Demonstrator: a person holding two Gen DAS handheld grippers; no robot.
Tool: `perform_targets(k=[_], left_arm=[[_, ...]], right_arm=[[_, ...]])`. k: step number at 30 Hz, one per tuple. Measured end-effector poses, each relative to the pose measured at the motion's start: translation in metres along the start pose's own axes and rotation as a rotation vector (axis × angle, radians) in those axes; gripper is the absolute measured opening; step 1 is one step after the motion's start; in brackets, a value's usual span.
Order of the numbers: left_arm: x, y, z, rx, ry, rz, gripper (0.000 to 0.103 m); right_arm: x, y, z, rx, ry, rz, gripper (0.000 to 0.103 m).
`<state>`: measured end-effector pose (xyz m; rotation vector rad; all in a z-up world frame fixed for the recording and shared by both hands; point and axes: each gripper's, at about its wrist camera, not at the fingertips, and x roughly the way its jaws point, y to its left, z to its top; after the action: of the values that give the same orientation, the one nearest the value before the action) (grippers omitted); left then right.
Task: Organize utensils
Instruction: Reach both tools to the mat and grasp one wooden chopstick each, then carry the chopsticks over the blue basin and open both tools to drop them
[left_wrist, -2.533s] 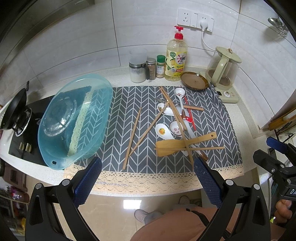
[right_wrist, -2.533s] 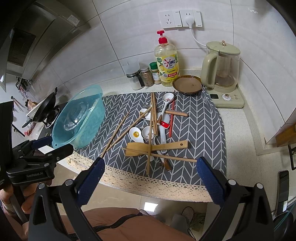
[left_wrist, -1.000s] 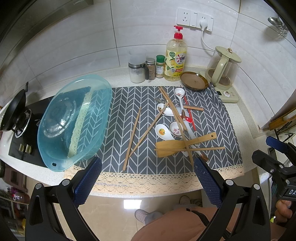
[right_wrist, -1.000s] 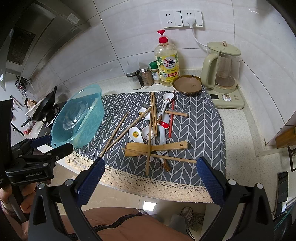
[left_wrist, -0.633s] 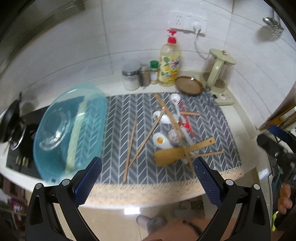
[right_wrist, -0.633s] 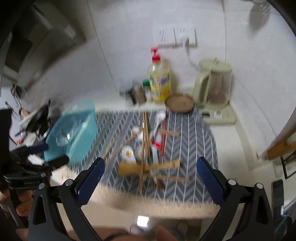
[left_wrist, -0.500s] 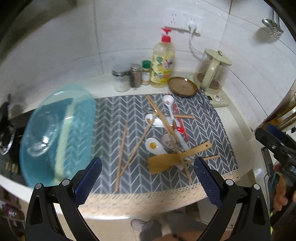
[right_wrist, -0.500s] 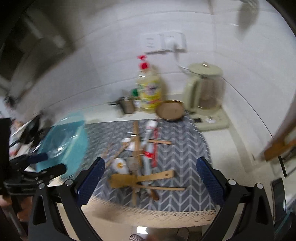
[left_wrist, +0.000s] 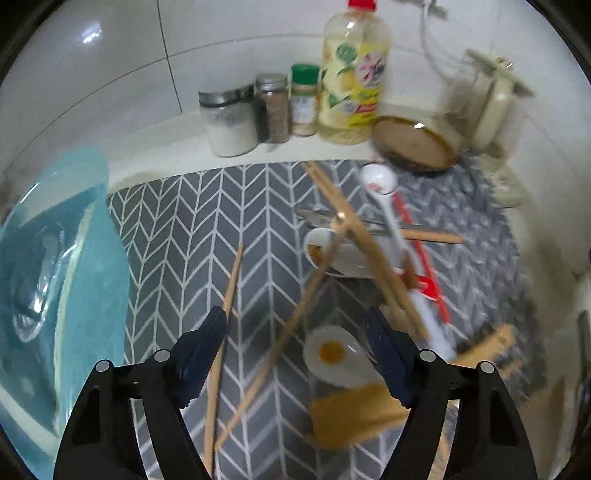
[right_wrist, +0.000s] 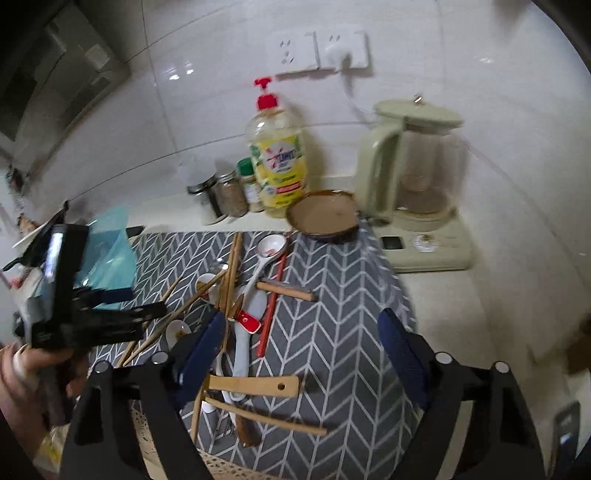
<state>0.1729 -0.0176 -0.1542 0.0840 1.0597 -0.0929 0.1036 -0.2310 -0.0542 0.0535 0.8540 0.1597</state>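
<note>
Both tongs hang spread wide over the pile with nothing between their pads. In the left wrist view the left tongs (left_wrist: 295, 334) sit low in the frame, straddling a loose pair of chopsticks (left_wrist: 284, 334) that runs from bottom centre up toward the upper right. A third chopstick (left_wrist: 226, 314) lies just beside the left pad, its long axis nearly up-and-down in the frame. The egg-printed spoon (left_wrist: 334, 356) lies just inside the right pad, on the grey mat (left_wrist: 184, 221).

The right tongs (right_wrist: 301, 345) hover over the lower middle of their frame, above the wooden spatula (right_wrist: 251, 386) and the white spoon (right_wrist: 243, 332).

The left tongs look nearer the chopsticks, which cross their opening at a slant, so the wrist probably needs turning before a squeeze. The blue basin (left_wrist: 48, 295) at the left edge may be the place for sorted pieces.
</note>
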Motion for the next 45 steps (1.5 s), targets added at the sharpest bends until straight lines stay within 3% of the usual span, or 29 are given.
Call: perform_targets(k=[2,8,11,14,16,19,25,27,32,37,39,42,45], left_arm=[[0.011,-0.001,0.002,0.031,0.013,0.019,0.074],[0.049,0.001,0.007,0.075,0.084,-0.002,0.052],[0.06,0.002,0.003,0.1,0.095,-0.034,0.041],[0.058,0.004,0.0,0.108,0.082,-0.079,0.014],[0.055,0.009,0.001,0.098,0.108,-0.109,0.008],[0.037,0.019,0.005,0.066,0.098,-0.179,0.008],[0.0,0.03,0.011,0.083,0.066,-0.226,0.008],[-0.011,0.036,0.013,0.071,0.061,-0.259,0.008],[-0.026,0.046,0.019,0.063,0.05,-0.282,0.008],[-0.038,0.057,0.019,0.049,0.037,-0.304,0.008],[-0.044,0.062,0.02,0.036,0.038,-0.327,0.008],[-0.06,0.071,0.021,0.012,0.031,-0.362,0.008],[-0.087,0.089,0.024,-0.016,-0.009,-0.395,0.008]], right_arm=[[0.019,-0.007,0.001,-0.018,0.029,0.02,0.08],[0.056,-0.007,-0.002,-0.03,0.112,0.072,0.059],[0.067,-0.001,-0.008,-0.015,0.138,0.095,0.059],[0.074,0.013,-0.015,0.004,0.178,0.121,0.052],[0.079,0.026,-0.02,0.018,0.204,0.153,0.043],[0.089,0.054,-0.032,0.024,0.241,0.176,0.04],[0.103,0.08,-0.043,0.035,0.254,0.188,0.034],[0.108,0.084,-0.041,0.032,0.252,0.182,0.027],[0.123,0.095,-0.04,0.029,0.253,0.168,0.025],[0.14,0.098,-0.039,0.047,0.264,0.148,0.008],[0.143,0.095,-0.039,0.07,0.288,0.14,0.008],[0.132,0.091,-0.035,0.143,0.292,0.151,0.008],[0.104,0.097,-0.017,0.206,0.238,0.2,0.008]])
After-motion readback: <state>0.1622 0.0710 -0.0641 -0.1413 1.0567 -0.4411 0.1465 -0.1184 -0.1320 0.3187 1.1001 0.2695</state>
